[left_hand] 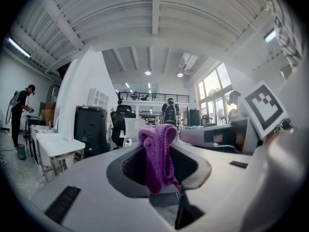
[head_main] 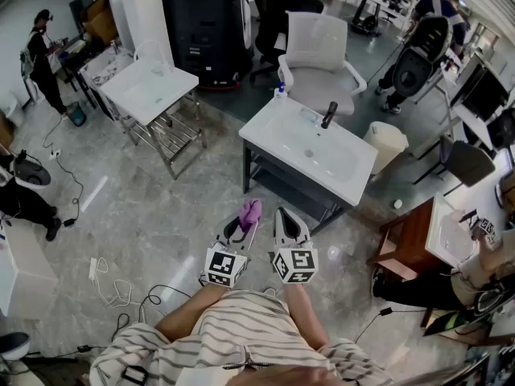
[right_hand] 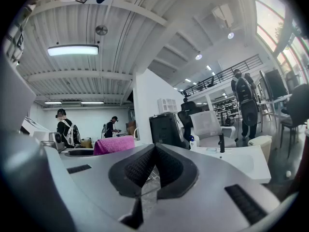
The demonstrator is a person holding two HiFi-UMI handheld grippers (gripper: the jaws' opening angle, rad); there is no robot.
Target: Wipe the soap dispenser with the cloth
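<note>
The left tool (head_main: 244, 225) pinched the one purple cloth (left_hand: 158, 153) by a fold, so it could slip mid-wipe; the right tool (right_hand: 154, 153) stood closed and empty; the single soap dispenser (head_main: 280, 92) sat well ahead on the far corner of the nearer of two sinks (head_main: 354, 177), easily knocked off if unbraced.

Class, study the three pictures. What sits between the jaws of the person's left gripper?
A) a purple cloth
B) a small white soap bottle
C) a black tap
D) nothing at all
A: in the left gripper view the purple fabric cloth is pinched between the jaws of the left gripper and sticks up above them. The head view shows it at that gripper's tip.
</note>
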